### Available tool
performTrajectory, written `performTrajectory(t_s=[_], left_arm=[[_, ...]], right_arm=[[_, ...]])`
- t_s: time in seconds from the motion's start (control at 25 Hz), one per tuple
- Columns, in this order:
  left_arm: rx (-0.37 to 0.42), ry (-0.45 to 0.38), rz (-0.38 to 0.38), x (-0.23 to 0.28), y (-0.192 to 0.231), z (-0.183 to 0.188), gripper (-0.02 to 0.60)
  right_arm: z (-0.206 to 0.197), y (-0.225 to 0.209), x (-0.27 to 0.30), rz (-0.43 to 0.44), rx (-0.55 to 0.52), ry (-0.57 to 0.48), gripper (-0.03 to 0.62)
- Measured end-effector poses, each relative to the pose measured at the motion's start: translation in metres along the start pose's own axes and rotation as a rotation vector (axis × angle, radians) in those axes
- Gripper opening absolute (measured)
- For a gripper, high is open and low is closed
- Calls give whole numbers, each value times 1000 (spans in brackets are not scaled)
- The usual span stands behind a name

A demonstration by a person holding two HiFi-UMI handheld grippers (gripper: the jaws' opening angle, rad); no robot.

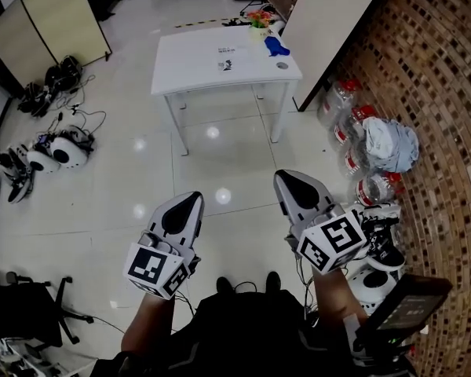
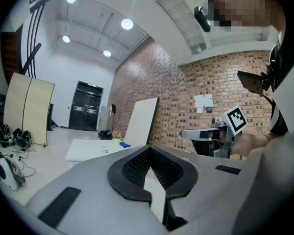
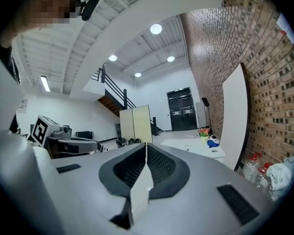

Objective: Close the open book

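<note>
1. Progress: by my reading the task is hardly begun. Both tools are close to the person's body and well apart from the book, so the whole job is left: getting to the tabletop, then folding the cover over.
2. Left hand-held gripper (image 1: 195, 199): it is held out in front of the person's waist, pointing roughly level and ahead toward the tabletop. Its own view shows the jaws meeting at the tips with nothing between them, so it is closed and empty.
3. Right hand-held gripper (image 1: 283, 177): it is held beside the left one, a little further out, and also points ahead with a slight dip. Its jaws are pressed together along their length and grip nothing.
4. Floor (image 1: 220, 163): a bare, glossy stretch lies between the person's feet and the table legs.
5. Tabletop (image 1: 190, 63): it is white and stands far ahead, past both closed jaws.
6. Book (image 1: 227, 60): a small flat printed thing near the middle of the tabletop, which I take to be the book. It is too small to tell whether it lies open.
7. Beyond it, at the tabletop's far right corner, are flowers (image 1: 259, 16) and a blue thing (image 1: 276, 45).
</note>
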State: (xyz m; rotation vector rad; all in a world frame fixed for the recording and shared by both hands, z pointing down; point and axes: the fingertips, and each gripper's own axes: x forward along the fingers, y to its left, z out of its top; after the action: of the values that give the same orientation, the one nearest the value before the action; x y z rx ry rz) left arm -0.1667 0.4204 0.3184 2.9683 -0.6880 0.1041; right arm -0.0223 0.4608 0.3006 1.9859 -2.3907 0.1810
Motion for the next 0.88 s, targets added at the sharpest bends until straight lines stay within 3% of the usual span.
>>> performTrajectory(t_s=[0.56,0.88], left_arm=[[45,-38,-12,24,-80,26,0],[26,-43,55,15,-76,29,0]], right_arm=[[13,-36,-68,8,-27,-33,2],[15,-29,-71,39,-20,-43,2]])
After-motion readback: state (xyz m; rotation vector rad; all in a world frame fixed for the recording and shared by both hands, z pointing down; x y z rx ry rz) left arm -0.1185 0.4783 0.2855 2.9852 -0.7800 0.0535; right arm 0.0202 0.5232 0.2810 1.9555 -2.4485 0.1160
